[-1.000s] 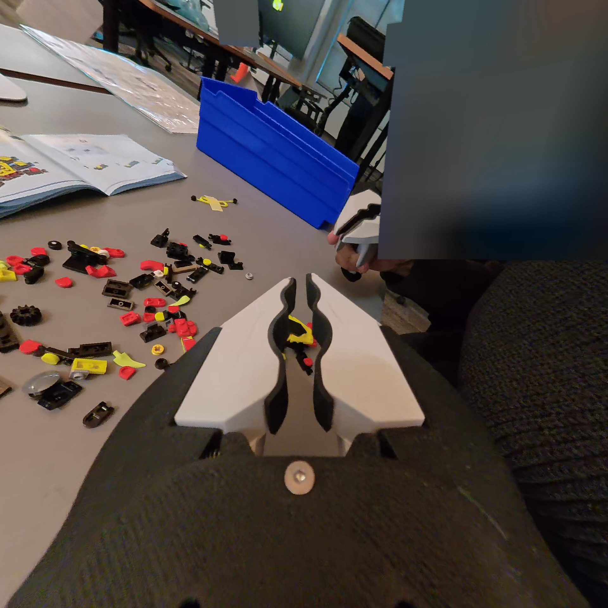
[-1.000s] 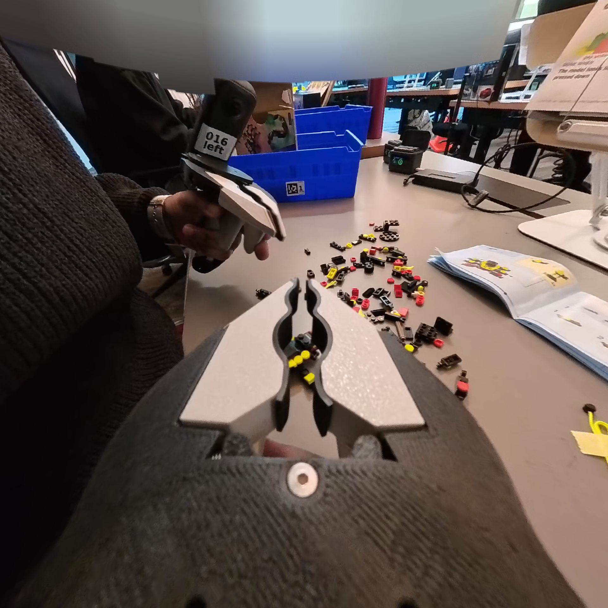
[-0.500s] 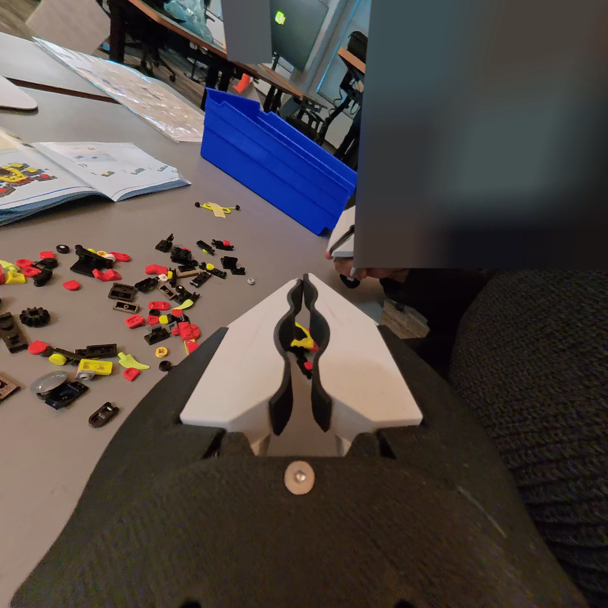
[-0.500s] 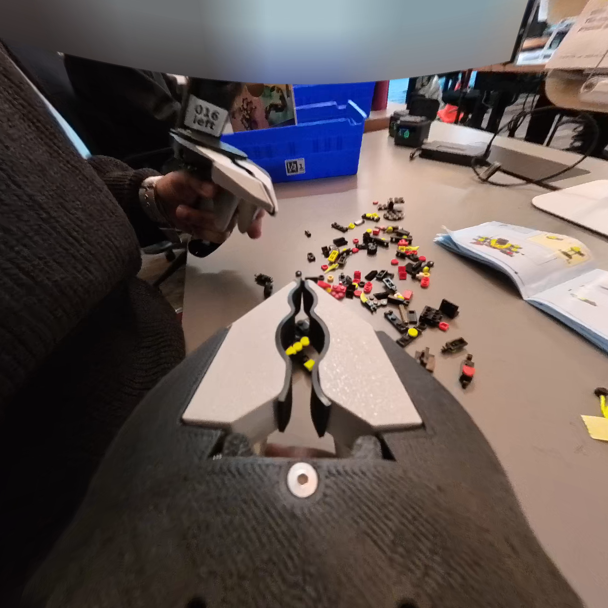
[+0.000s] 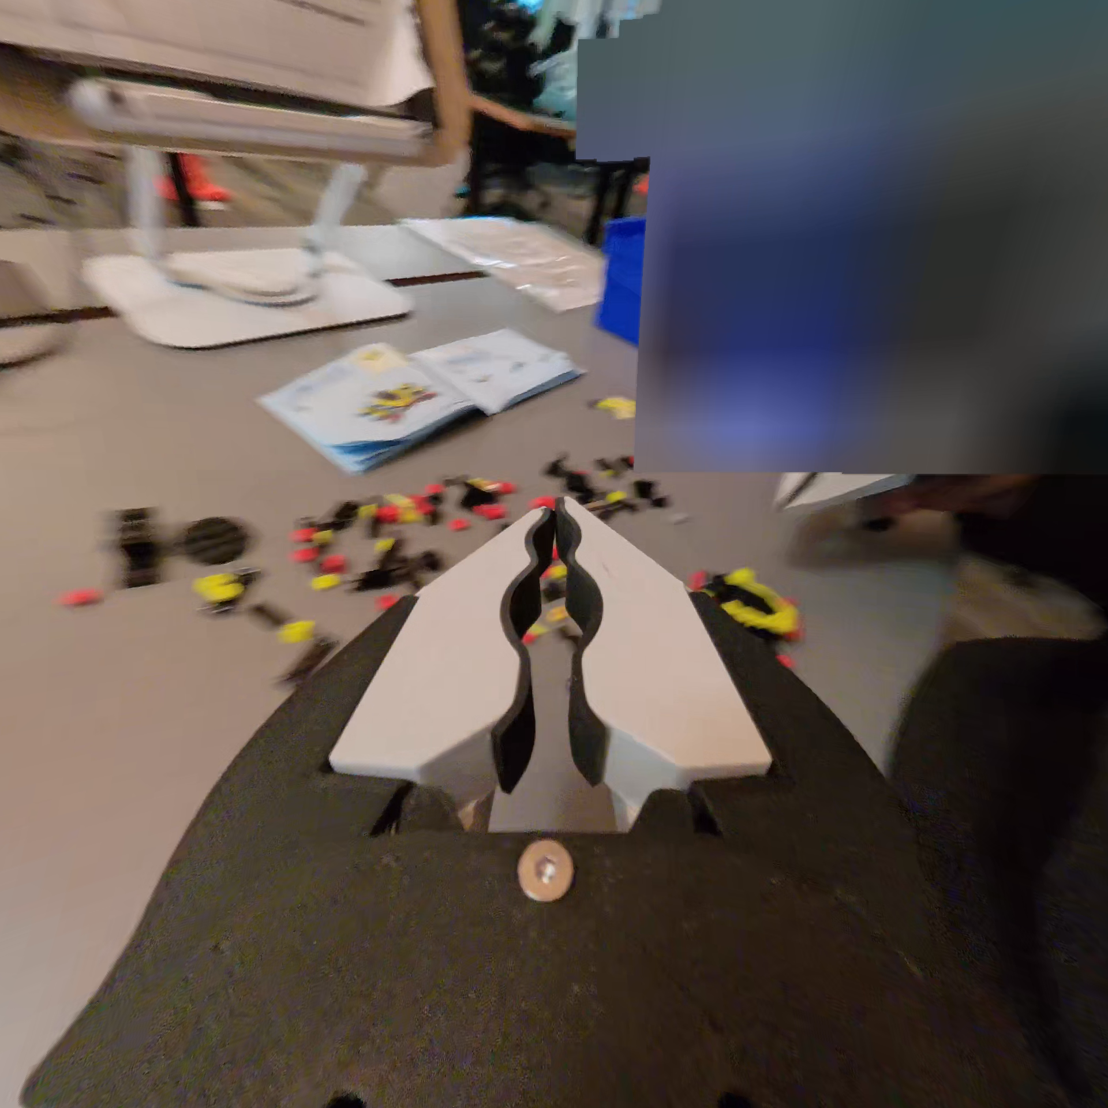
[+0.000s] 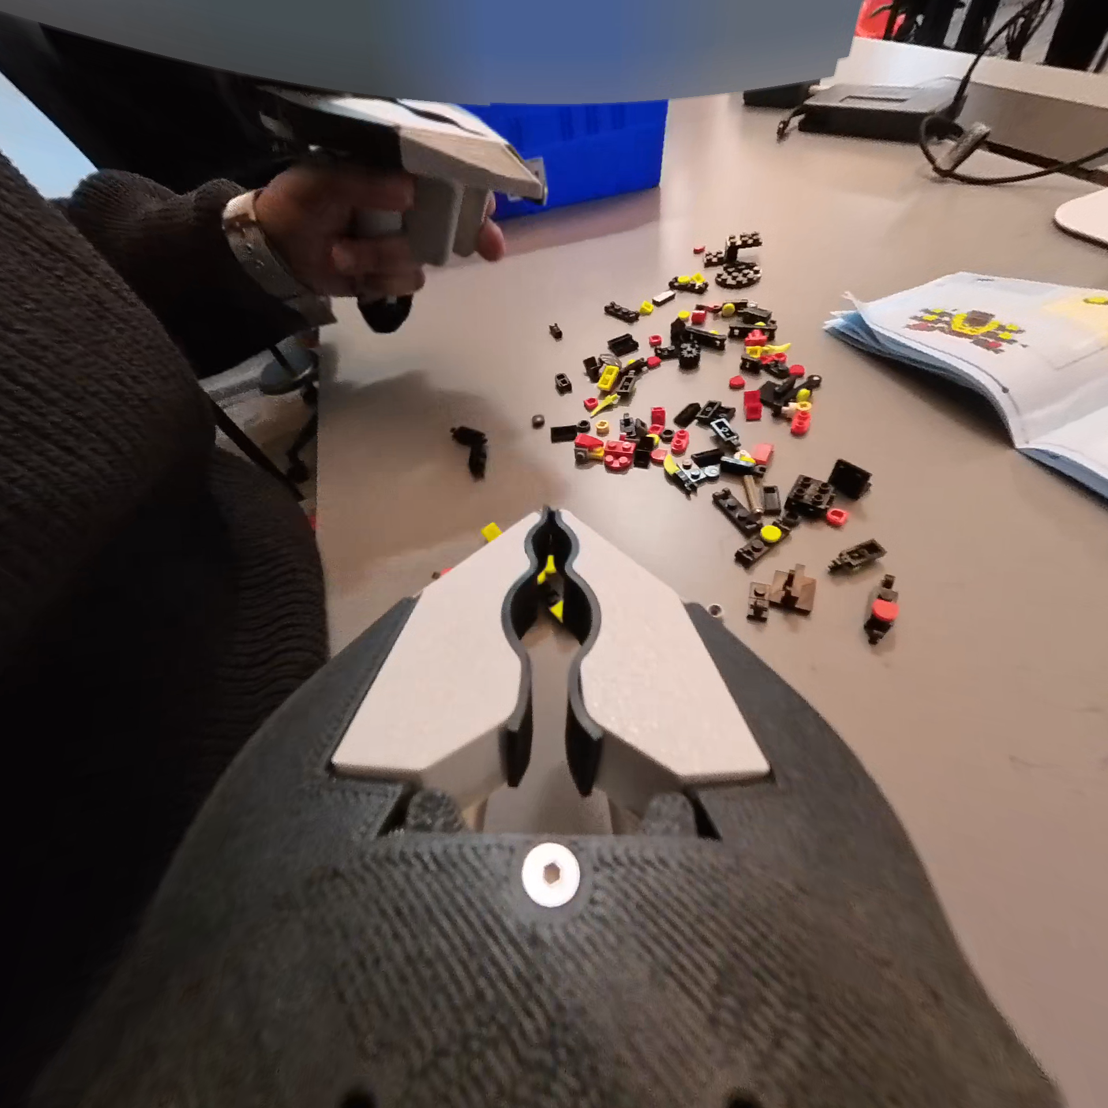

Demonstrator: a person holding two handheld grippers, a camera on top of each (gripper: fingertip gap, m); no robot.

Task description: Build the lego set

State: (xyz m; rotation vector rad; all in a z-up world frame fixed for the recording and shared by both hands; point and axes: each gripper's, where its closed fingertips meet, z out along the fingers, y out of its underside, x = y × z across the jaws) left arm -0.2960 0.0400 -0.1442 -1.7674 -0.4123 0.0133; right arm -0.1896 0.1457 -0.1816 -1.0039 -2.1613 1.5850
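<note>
A small yellow, black and red lego assembly (image 5: 749, 599) lies on the grey table near its front edge. My left gripper (image 5: 554, 509) is shut and empty, with the assembly off to its right. My right gripper (image 6: 547, 512) is shut with its tips together. Yellow bits of the assembly (image 6: 547, 572) show through the gap under its fingers, and I cannot see it gripping them. A heap of loose red, yellow and black lego pieces (image 6: 689, 408) lies beyond it and also shows blurred in the left wrist view (image 5: 390, 539). A hand holds the left gripper (image 6: 473, 162) above the table.
An open instruction booklet (image 6: 989, 360) lies right of the pieces and also shows in the left wrist view (image 5: 419, 396). A blue bin (image 6: 587, 150) stands at the back. A white stand base (image 5: 252, 300) and cables (image 6: 959, 138) are farther off. My dark sleeves fill the near sides. My right fingertips sit around 15 centimeters from my left ones.
Both grippers went from slightly open to shut. My left gripper swung left, so the assembly moved from its finger gap to its right. My right gripper tilted down closer to the table.
</note>
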